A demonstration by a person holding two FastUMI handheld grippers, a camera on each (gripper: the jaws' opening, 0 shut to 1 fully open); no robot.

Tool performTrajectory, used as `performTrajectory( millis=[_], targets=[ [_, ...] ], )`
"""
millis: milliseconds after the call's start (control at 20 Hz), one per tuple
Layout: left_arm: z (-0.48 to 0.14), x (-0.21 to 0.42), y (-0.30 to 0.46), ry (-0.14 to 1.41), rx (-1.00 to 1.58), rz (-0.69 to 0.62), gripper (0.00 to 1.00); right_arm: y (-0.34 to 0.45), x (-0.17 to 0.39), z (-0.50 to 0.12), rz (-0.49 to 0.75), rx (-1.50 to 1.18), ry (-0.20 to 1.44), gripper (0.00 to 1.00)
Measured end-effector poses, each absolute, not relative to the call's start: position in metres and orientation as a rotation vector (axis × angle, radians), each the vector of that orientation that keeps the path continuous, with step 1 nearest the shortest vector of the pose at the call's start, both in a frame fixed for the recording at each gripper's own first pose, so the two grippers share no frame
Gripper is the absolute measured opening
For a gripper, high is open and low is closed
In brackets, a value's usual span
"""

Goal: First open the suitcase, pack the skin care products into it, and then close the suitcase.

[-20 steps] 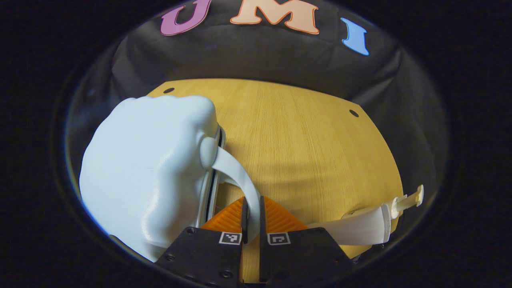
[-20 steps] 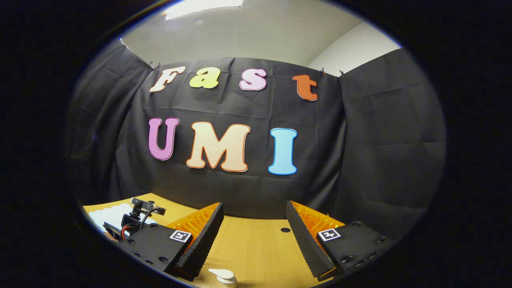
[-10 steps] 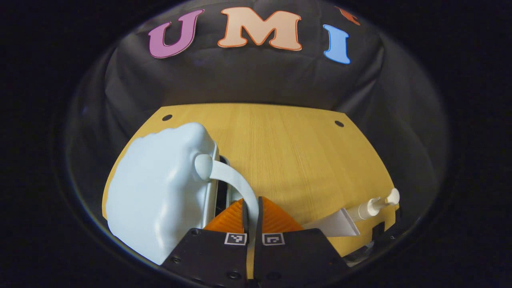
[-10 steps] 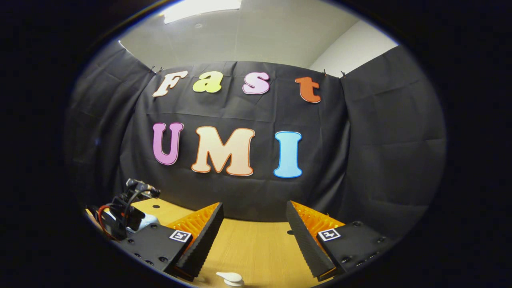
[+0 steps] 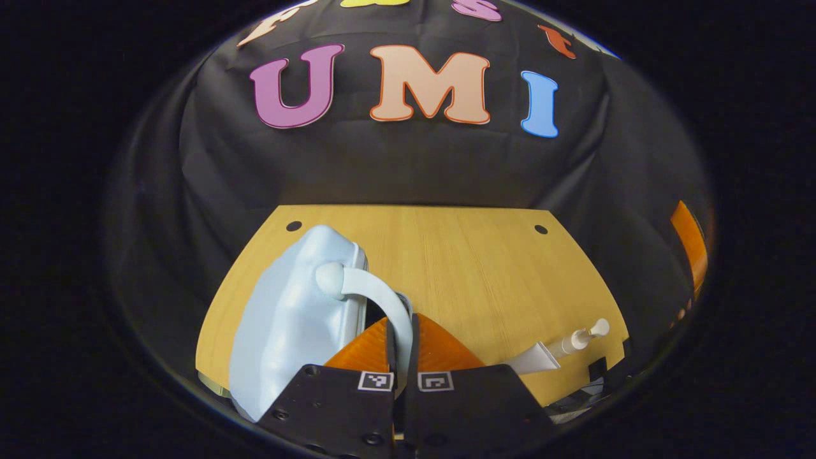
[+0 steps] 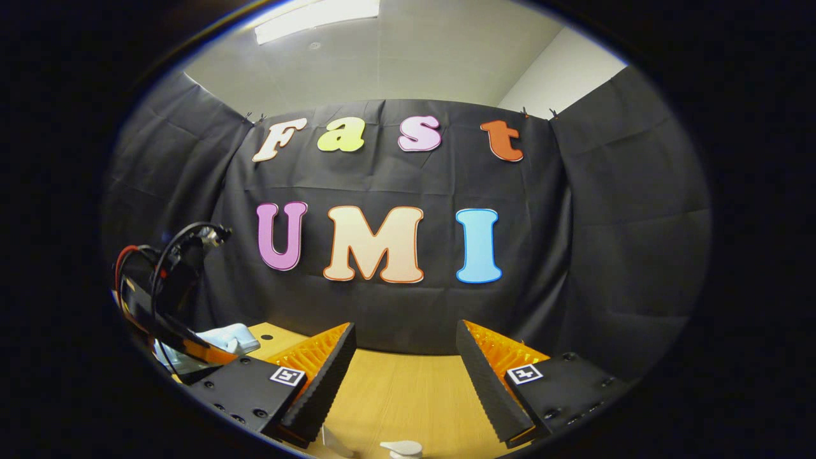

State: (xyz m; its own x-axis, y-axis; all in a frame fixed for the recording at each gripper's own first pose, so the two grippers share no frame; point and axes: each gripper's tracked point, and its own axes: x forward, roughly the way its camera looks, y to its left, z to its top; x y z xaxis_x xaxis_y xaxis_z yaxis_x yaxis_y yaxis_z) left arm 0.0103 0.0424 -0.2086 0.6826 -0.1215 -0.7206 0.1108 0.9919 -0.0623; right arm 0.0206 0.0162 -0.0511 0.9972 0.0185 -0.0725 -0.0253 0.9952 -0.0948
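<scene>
In the left gripper view my left gripper (image 5: pixel 401 338) is shut on the curved handle (image 5: pixel 376 296) of the pale blue suitcase (image 5: pixel 287 325), whose lid stands raised and tilted at the left of the wooden table (image 5: pixel 472 268). A white pump bottle (image 5: pixel 561 349) lies on its side near the table's right front edge. In the right gripper view my right gripper (image 6: pixel 405 376) is open with nothing between its fingers, held above the table. The pump bottle's top (image 6: pixel 401 449) shows just below it. The left gripper (image 6: pixel 166 287) with red cables is at far left, over the suitcase (image 6: pixel 223 338).
The black cloth wall closes the back and sides of the table. Two small dark holes (image 5: pixel 540 229) mark the table's far corners. An orange finger (image 5: pixel 690 245) of the right gripper shows at the right edge of the left gripper view. Bare wood lies between suitcase and bottle.
My left gripper has risen and pulled back with the handle, swinging the suitcase lid up to a steeper angle. The right gripper has stayed open and drifted slightly.
</scene>
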Motion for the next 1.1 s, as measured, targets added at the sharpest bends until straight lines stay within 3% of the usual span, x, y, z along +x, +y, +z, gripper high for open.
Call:
performTrajectory(
  millis=[400, 700, 1100],
  targets=[
    [-0.162, 0.031, 0.139, 0.725, 0.059, -0.063, 0.00, 0.058, 0.027, -0.061, 0.027, -0.062, 0.072, 1.00],
    [-0.158, 0.038, 0.193, 0.706, 0.104, -0.033, 0.00, 0.093, 0.035, -0.062, 0.028, -0.076, 0.057, 0.99],
    [-0.164, 0.050, 0.311, 0.695, 0.092, 0.113, 0.00, 0.121, 0.044, -0.060, -0.016, -0.094, 0.041, 0.99]
  ],
)
